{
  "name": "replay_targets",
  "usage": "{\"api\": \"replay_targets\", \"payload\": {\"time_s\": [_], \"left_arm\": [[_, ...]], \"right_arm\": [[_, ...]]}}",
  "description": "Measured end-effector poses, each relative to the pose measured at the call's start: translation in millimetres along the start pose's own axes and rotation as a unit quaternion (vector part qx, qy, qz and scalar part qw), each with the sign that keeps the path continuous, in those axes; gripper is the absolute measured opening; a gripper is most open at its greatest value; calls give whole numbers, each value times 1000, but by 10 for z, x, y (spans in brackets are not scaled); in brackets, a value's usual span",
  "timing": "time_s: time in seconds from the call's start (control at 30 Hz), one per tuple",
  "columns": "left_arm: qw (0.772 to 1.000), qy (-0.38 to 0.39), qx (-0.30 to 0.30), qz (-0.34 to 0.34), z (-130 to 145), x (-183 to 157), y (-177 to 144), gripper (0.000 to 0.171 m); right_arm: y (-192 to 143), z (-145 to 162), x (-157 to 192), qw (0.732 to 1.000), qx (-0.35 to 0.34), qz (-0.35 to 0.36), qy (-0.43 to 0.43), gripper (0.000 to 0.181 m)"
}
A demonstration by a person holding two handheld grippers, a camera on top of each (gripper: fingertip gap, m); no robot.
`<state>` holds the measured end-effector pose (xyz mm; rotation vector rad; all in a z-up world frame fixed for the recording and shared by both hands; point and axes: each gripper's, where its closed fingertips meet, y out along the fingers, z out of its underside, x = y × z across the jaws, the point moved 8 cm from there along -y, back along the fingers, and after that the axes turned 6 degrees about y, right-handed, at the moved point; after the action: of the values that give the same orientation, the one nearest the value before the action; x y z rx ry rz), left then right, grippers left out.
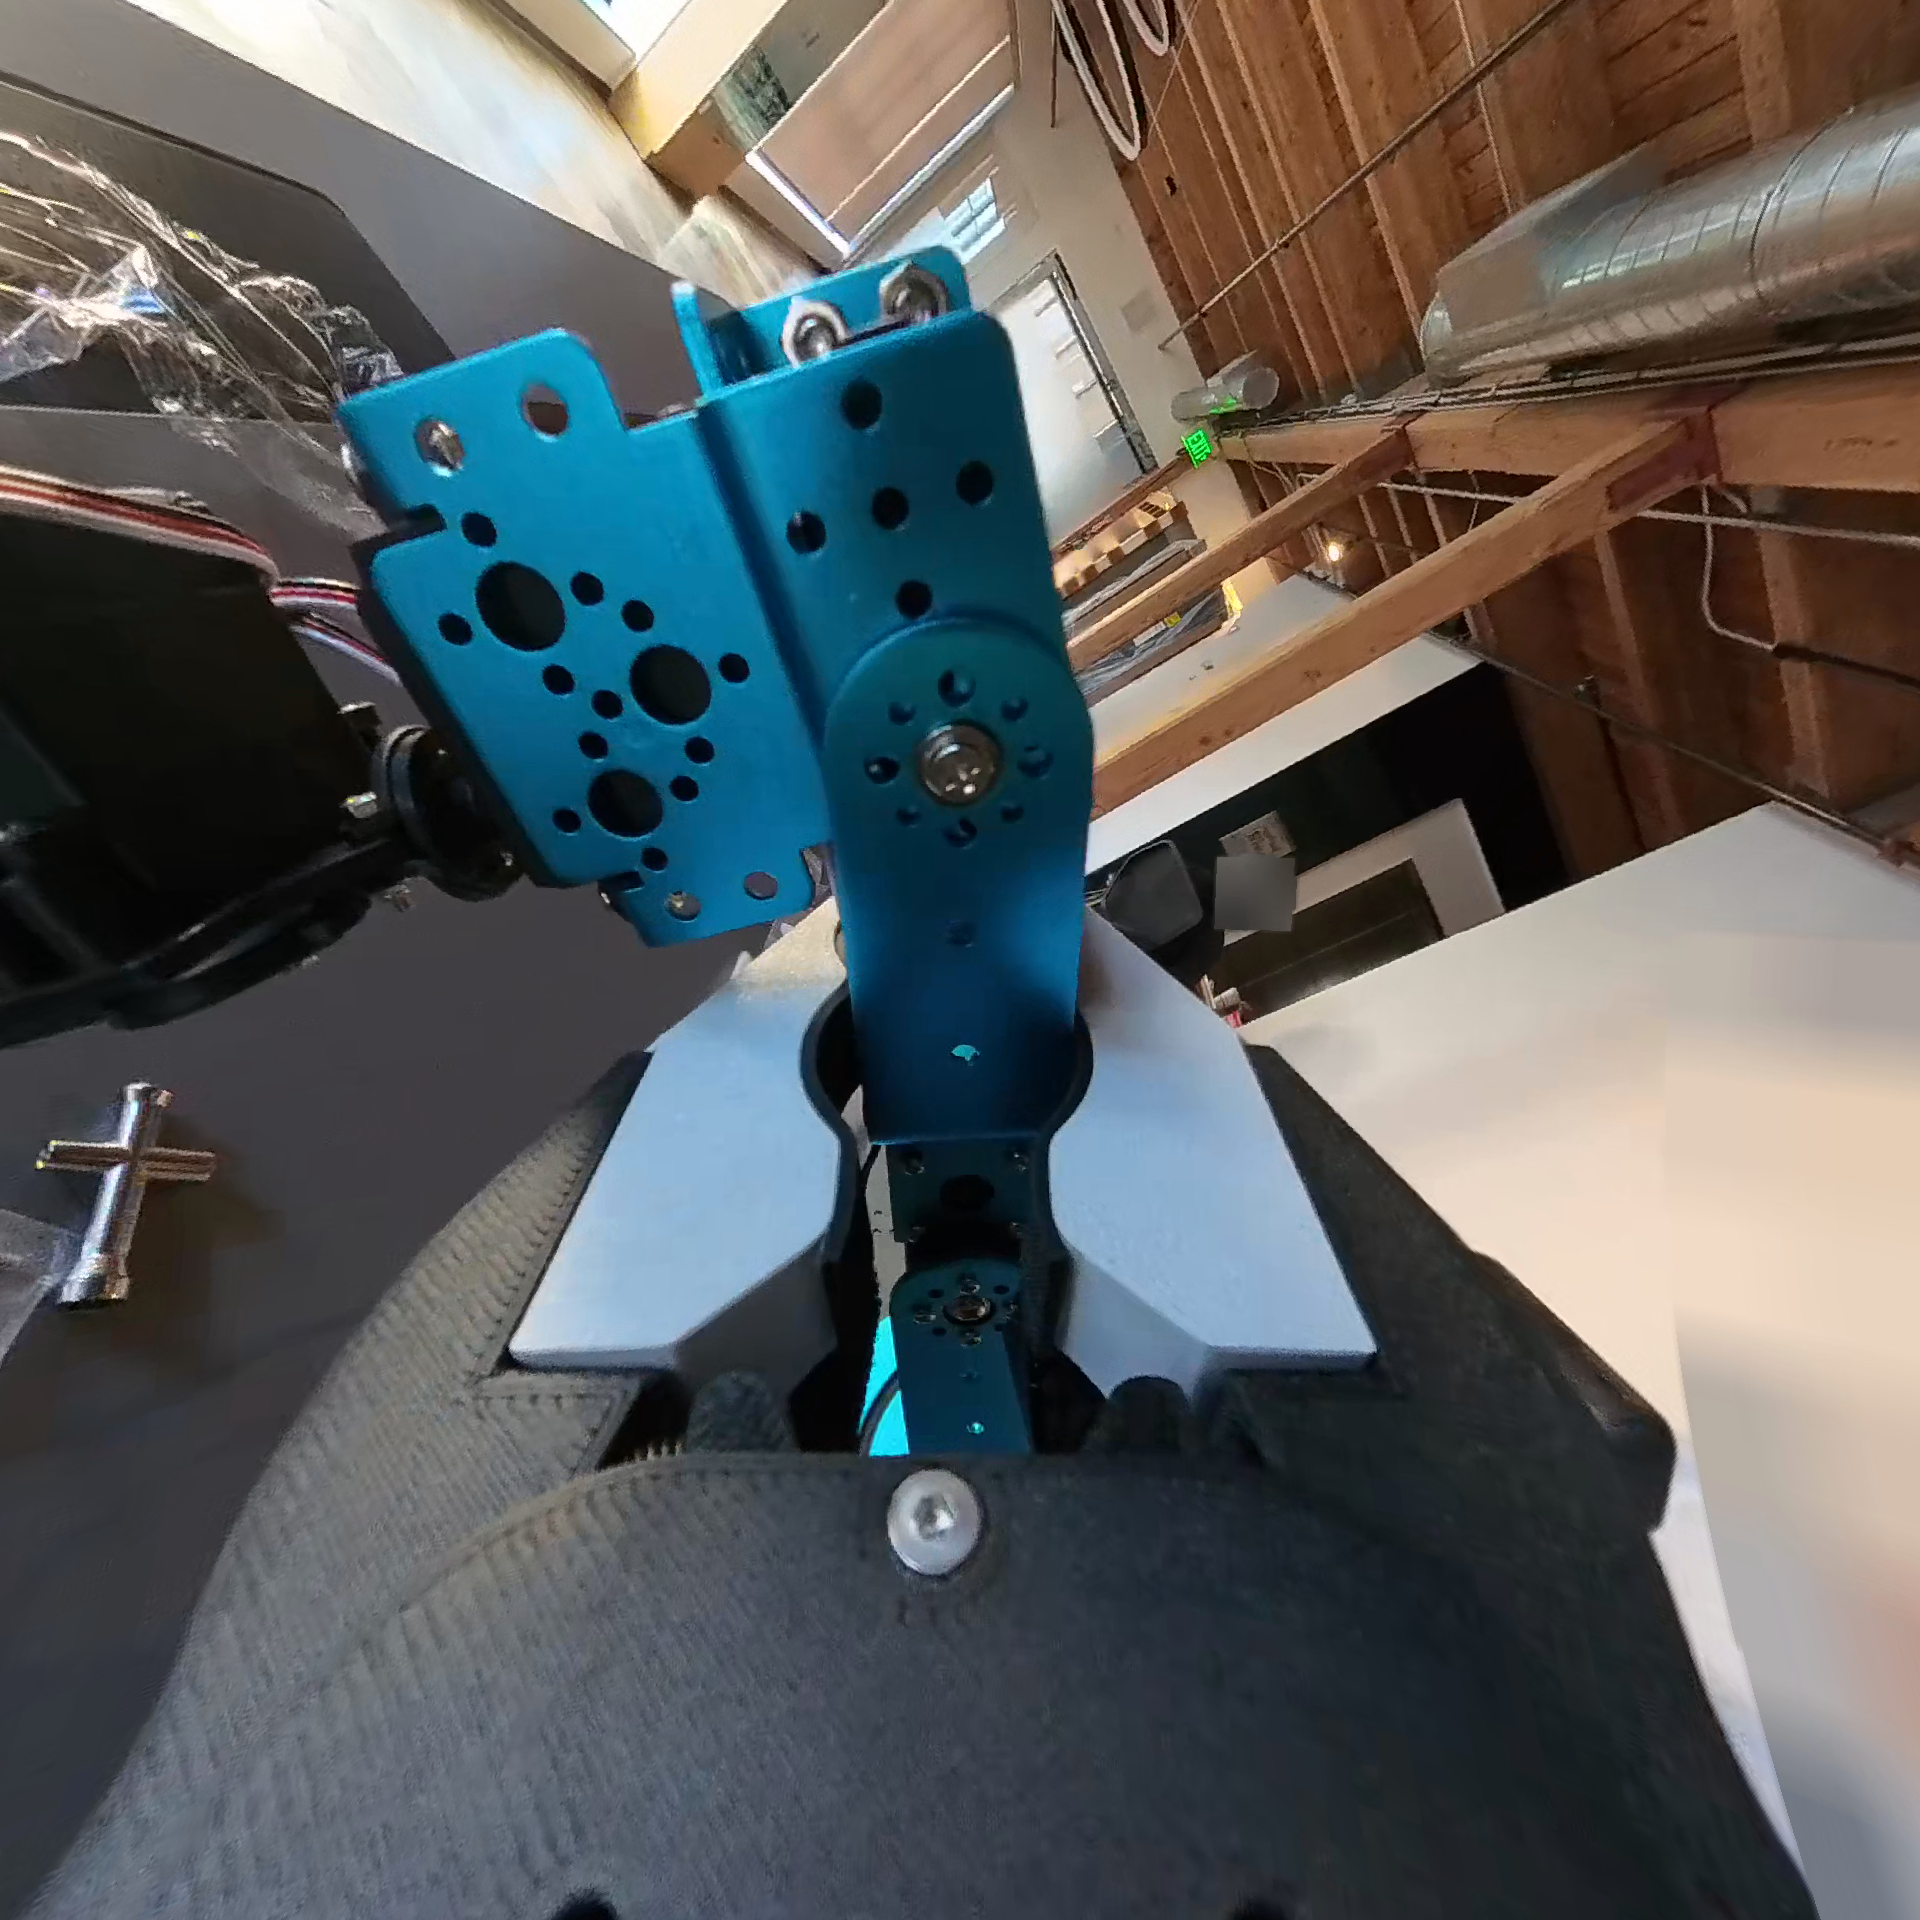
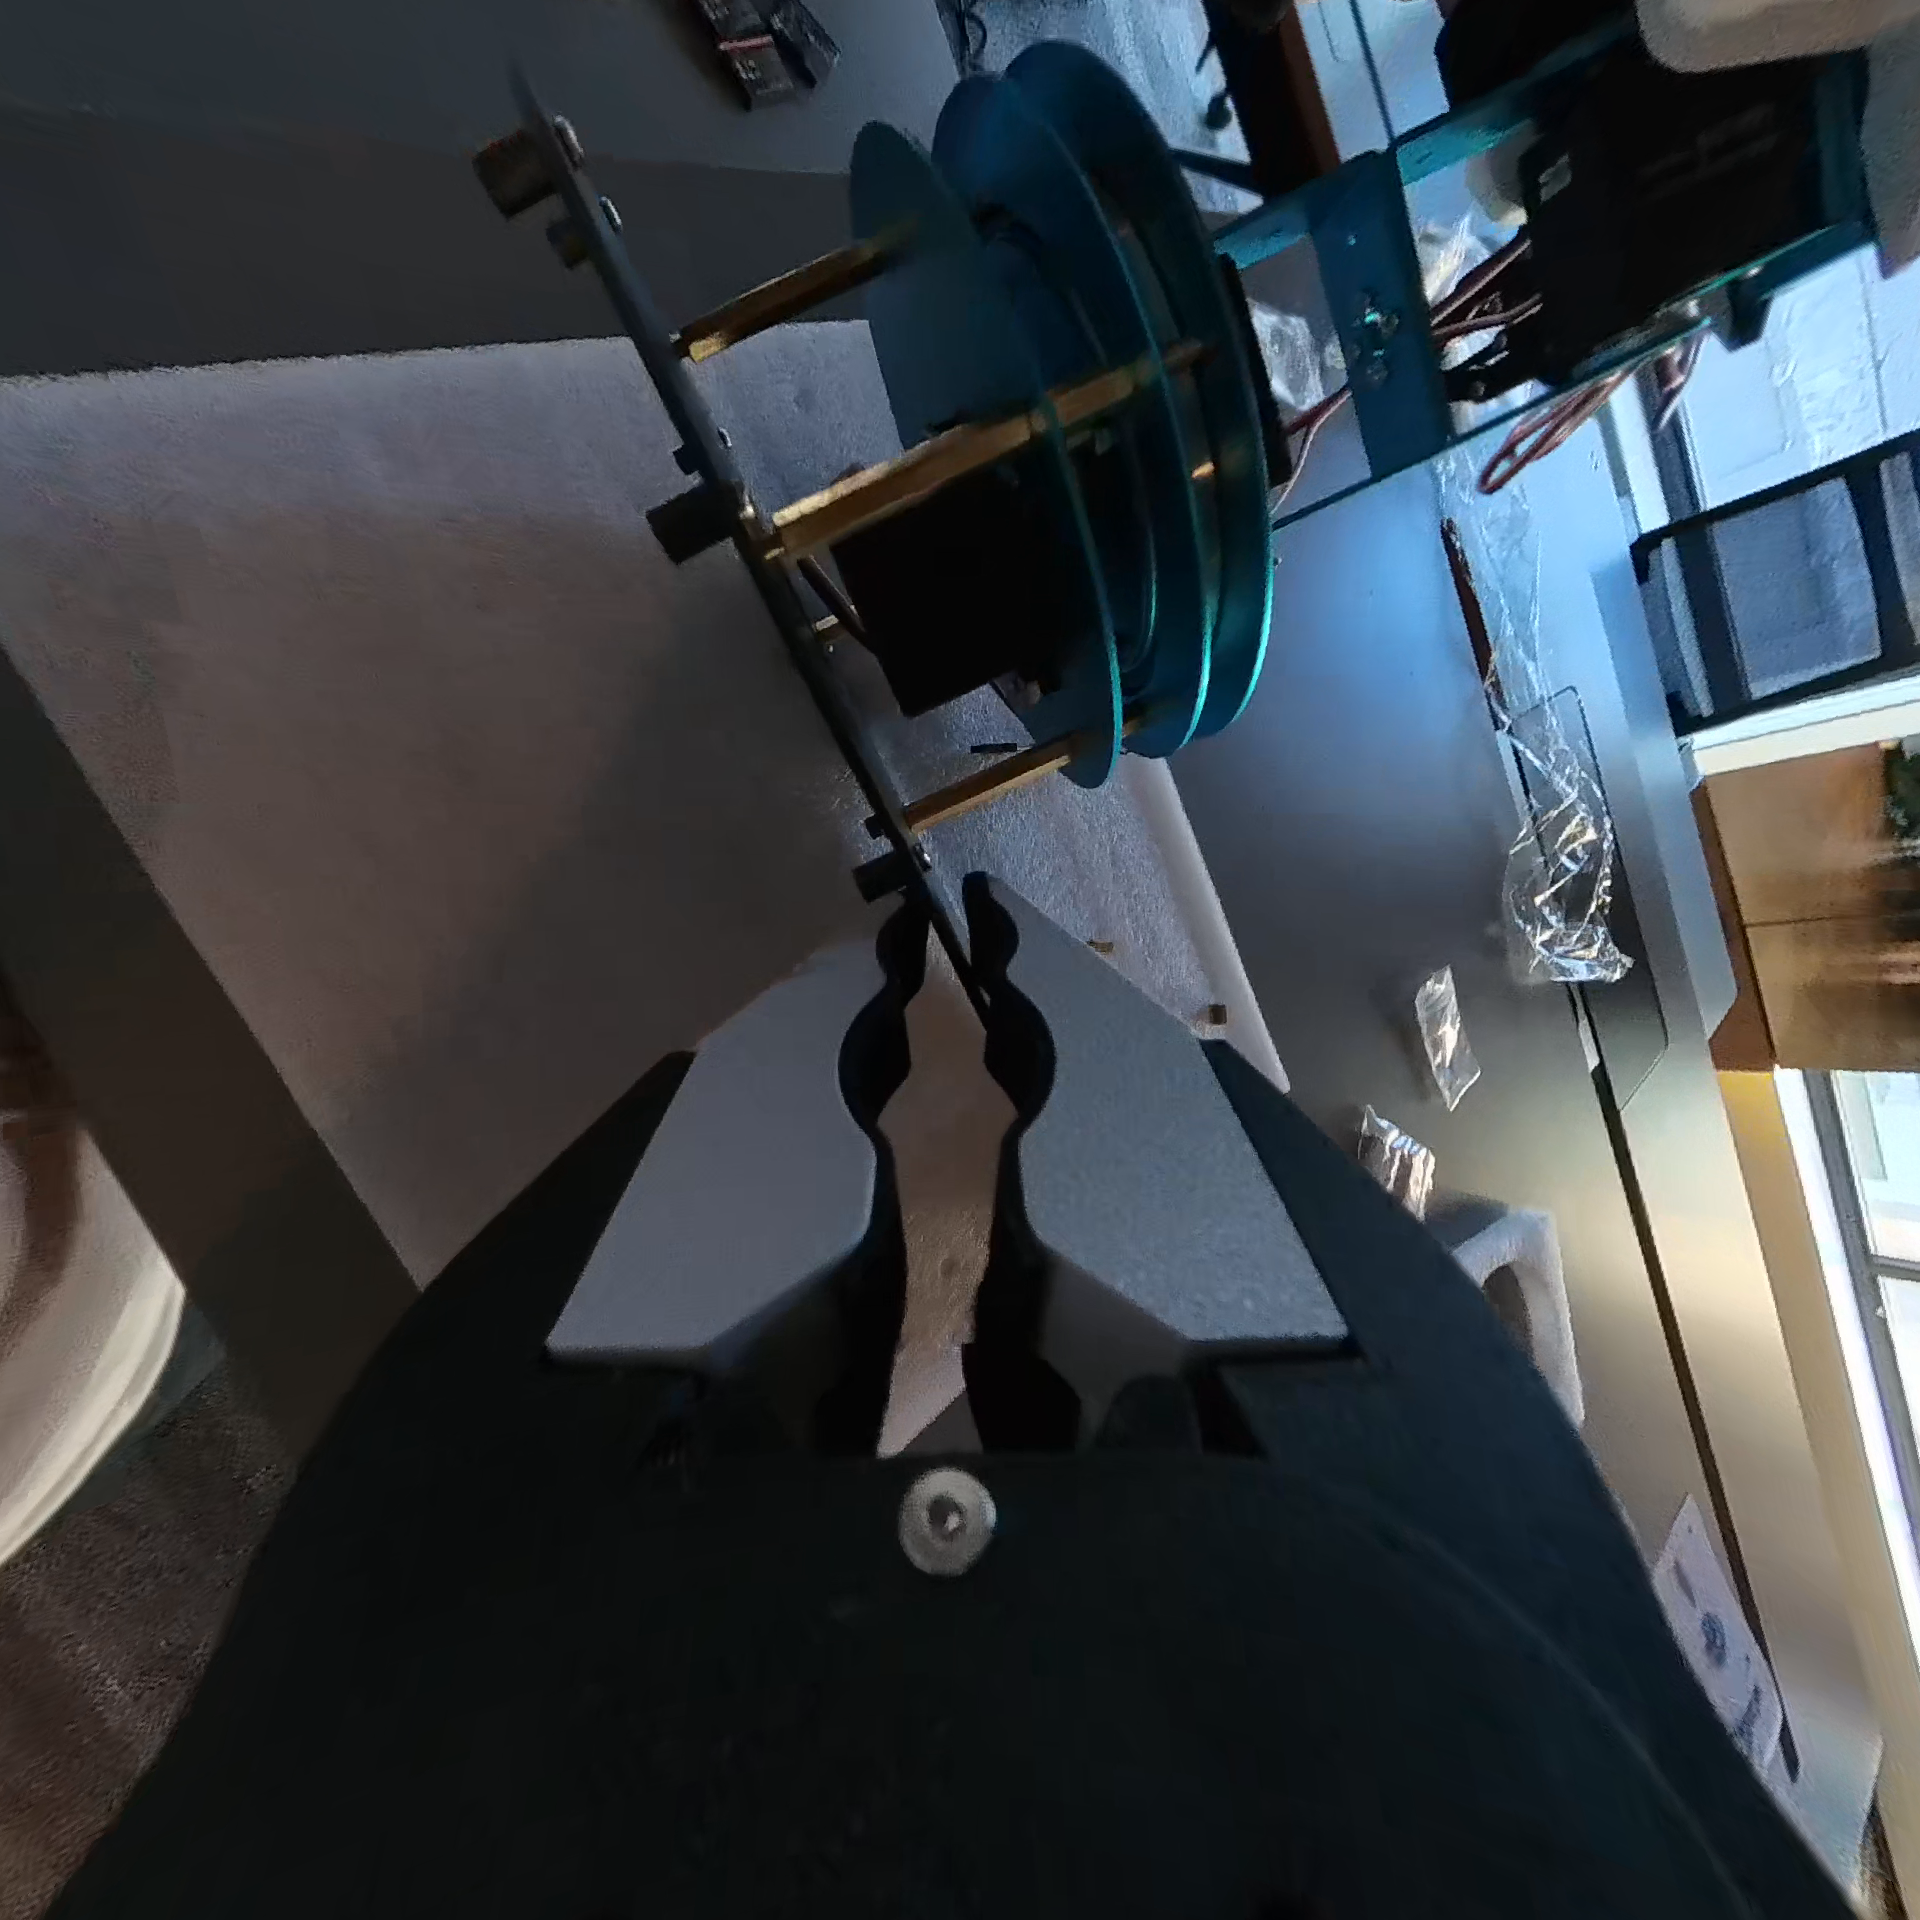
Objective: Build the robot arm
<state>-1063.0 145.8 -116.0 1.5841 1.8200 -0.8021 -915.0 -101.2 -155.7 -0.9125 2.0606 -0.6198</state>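
Observation:
My left gripper is shut on the blue metal bracket arm of a small robot-arm kit, lifted and tilted. Blue perforated plates and a black servo with red and white wires hang off it to the left. My right gripper is shut on the thin black base plate of the same assembly, pinching its edge. Brass standoffs join that plate to blue round discs. More blue bracket and a black servo lie beyond.
A silver cross wrench lies on the dark mat at left. Crumpled clear plastic bags sit at upper left; more show in the right wrist view. A white table is at right. A sleeve shows at far left. Left tips to right tips: about 25 centimetres.

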Motion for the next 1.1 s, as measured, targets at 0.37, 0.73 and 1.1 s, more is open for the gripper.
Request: {"api": "replay_targets", "payload": {"time_s": [0.37,0.73,1.1], "left_arm": [[999,-23,-20,-19,-6,124,-55,25],[998,-43,-34,-25,-7,274,-120,25],[998,-47,-31,-24,-15,317,-117,25]], "right_arm": [[42,-59,-148,999,23,-46,8,5],[117,-141,-303,990,47,-114,-63,2],[131,-65,-255,980,-25,-70,-186,7]]}}
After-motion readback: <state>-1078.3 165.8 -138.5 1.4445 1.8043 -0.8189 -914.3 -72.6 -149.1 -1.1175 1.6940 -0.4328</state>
